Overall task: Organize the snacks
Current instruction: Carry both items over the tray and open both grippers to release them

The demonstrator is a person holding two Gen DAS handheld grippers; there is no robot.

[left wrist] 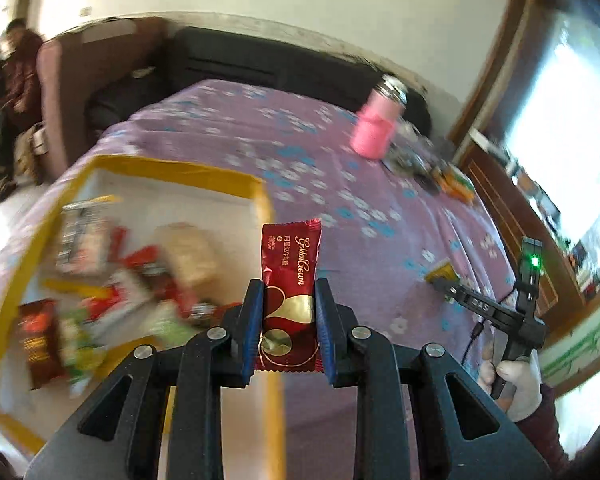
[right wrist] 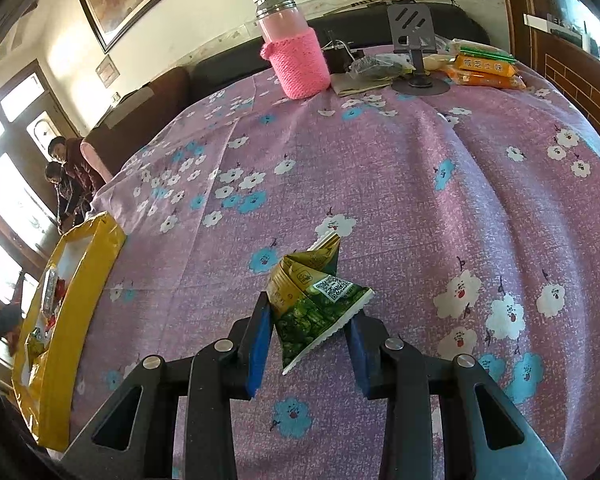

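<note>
Left wrist view: the left gripper (left wrist: 288, 320) is clamped on a red candy bar (left wrist: 290, 280), whose long axis runs along the fingers, pointing away. The yellow-rimmed box (left wrist: 172, 170), already holding blurred snacks, lies to the left and just beyond, its right wall beneath the bar; the drop likely calls for a leftward carry. The right gripper (left wrist: 446, 286) shows at far right.

Right wrist view: the jaws stand narrow about a green triangular packet (right wrist: 314, 306) on the tablecloth (right wrist: 420, 184); contact cannot be told. The box lies well apart, far left.
</note>
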